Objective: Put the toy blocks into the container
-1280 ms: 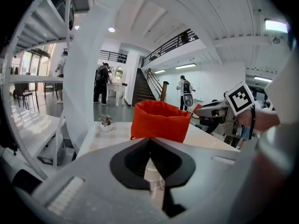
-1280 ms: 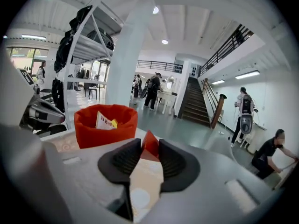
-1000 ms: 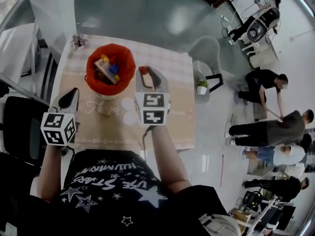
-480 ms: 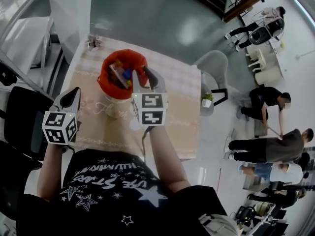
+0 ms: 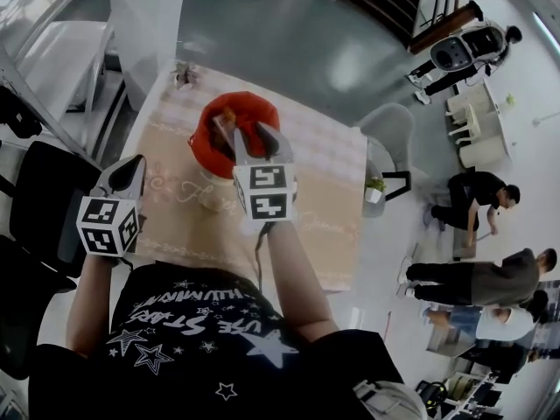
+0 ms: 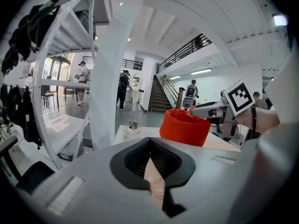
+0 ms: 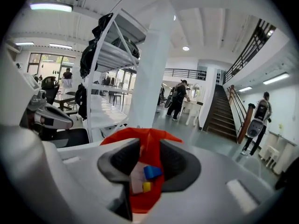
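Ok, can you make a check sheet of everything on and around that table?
Surface: table with a beige patterned cloth.
Job's things: red container holding a blue block and a yellow block.
Clutter: small potted plant at the table's far corner.
Grippers: left gripper shut, empty, by the table's left edge; right gripper over the container, seemingly gripping a red block.
Cables: a thin dark lead seems to hang under the right gripper.
Surroundings: grey chair, people, white rack, stairs.
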`<state>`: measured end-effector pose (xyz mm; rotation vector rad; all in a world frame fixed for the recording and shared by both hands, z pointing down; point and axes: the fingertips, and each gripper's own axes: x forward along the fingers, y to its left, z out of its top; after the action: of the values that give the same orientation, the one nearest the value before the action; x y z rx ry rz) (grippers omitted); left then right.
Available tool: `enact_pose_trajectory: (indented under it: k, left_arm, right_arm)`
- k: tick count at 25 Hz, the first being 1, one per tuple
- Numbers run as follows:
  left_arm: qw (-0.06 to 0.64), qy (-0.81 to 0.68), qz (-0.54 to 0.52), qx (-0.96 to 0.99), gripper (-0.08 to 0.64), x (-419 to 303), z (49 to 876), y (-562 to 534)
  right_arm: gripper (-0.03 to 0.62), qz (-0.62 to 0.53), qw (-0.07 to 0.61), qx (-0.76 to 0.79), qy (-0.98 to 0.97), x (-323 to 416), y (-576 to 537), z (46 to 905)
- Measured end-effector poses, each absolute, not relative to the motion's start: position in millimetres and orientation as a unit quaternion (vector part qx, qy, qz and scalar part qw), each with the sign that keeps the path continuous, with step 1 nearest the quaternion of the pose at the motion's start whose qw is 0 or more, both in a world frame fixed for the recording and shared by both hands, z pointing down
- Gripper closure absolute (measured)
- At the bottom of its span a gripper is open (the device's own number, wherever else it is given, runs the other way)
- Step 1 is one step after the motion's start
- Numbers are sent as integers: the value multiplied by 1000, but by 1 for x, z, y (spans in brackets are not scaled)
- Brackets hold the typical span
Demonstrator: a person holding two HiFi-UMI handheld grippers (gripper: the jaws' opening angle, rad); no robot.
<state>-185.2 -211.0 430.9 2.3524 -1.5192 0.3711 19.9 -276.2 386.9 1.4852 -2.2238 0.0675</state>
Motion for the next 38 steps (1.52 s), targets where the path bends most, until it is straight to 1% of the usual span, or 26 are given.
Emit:
enact_pose_trajectory:
  k: [2,4,12,26,38]
  left_arm:
    - [158,-533,130,821,552,-188,431,-211]
    - [159,-532,131,821,552,-188,432,-210]
    - [161,-522,138,826,552,-182,436,-206]
    - [169,-514,159,826,552,-173,447,-180]
    - [176,-502,173,829,552,-147,456,-151]
  right_arm:
    - [417,22,238,533,-812,15,-276,390]
    - [400,23,242,529,-813,14,-276,392]
    - [400,26,238,535,-810,18,-269,395]
    - [400,35,203,523,-827,20,-232,395]
    - [400,37,199,523,-828,40,-189,399]
